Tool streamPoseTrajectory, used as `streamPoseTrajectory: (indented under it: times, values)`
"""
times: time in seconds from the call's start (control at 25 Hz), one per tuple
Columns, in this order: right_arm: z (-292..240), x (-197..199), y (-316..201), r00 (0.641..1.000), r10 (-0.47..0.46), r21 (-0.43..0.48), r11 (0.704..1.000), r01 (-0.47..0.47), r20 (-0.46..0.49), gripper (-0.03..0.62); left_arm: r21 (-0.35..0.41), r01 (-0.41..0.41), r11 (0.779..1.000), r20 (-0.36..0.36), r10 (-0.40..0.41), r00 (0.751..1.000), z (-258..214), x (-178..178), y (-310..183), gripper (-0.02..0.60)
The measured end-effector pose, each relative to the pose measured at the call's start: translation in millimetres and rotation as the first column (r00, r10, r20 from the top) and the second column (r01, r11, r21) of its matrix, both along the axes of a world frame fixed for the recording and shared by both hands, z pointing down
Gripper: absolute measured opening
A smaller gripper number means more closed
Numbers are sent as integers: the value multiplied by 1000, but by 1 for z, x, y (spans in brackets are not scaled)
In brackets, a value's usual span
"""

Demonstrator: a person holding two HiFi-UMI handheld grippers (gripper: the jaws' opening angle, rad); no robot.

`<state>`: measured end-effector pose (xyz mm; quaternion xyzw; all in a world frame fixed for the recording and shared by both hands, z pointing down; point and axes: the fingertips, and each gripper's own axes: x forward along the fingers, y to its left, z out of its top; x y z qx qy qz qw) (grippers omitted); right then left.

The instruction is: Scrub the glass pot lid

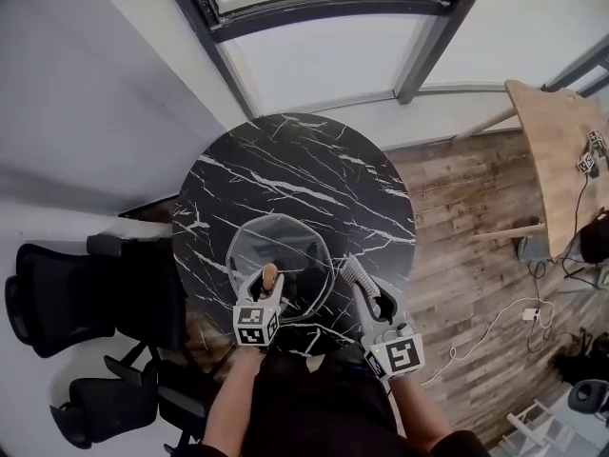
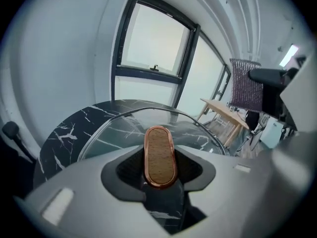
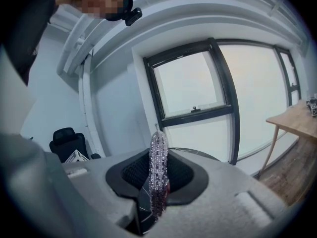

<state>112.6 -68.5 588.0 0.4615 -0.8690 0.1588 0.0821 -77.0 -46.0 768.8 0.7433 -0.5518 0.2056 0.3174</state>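
- Black office chairs (image 1: pixel 62 298) stand left of the round marble tabletop (image 1: pixel 314 165).
- Left gripper (image 1: pixel 267 288): jaws are clamped on the wooden knob (image 2: pixel 159 156) of the glass pot lid (image 1: pixel 290 241), which is over the tabletop's near side.
- Right gripper (image 1: pixel 376 305): jaws are closed on a sparkly scrubber (image 3: pixel 158 167), whose tip is just beside the lid's right rim; contact unclear.
- A wooden table (image 1: pixel 557 165) stands far right.
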Motion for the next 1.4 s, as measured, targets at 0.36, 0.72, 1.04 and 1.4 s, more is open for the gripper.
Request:
streamPoseTrajectory:
  times: [0.36,0.72,1.04,1.4]
  values:
    - [-47,-35,2,994,-105,135,985,109,-41,81,54,-6,999,-55,9,998,-72,-24,8,178]
    - [-71,-116,17,888,-342,187,893,409,-307,81,84,-29,996,-31,32,999,-127,-46,23,178]
    - [-55,-163,30,699,-337,188,807,559,-631,81,142,-63,988,-11,65,998,-157,-44,25,178]
    - [-69,-172,92,565,-458,196,632,750,-686,84,203,37,979,-178,0,984,-178,-60,6,178]
